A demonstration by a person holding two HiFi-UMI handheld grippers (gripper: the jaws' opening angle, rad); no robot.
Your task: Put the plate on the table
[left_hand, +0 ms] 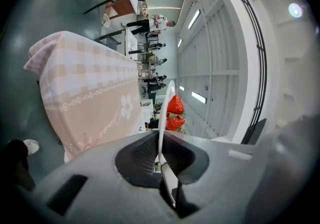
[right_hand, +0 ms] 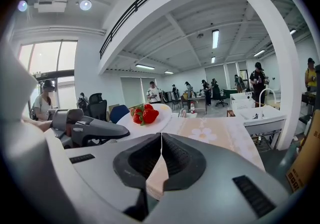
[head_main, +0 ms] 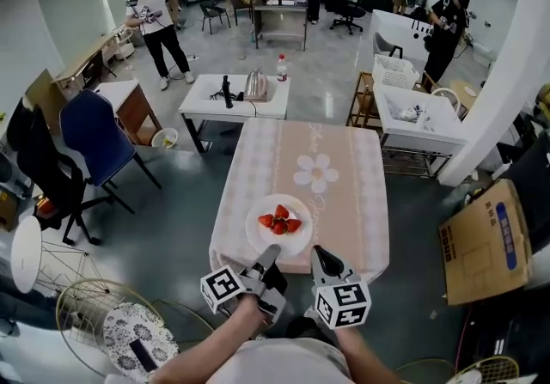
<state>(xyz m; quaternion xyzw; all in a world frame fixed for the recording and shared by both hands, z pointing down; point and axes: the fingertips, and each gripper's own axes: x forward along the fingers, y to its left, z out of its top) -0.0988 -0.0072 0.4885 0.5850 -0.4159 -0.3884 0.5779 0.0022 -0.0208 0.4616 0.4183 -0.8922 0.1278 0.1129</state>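
Left gripper clamped on plate rim, strawberries on it

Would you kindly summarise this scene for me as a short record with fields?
object: white round plate
contents: red strawberries
location: over the near edge of the table with a pink checked cloth
resting on table: cannot tell
left gripper: shut on the plate's rim
right gripper: shut, empty, beside the plate
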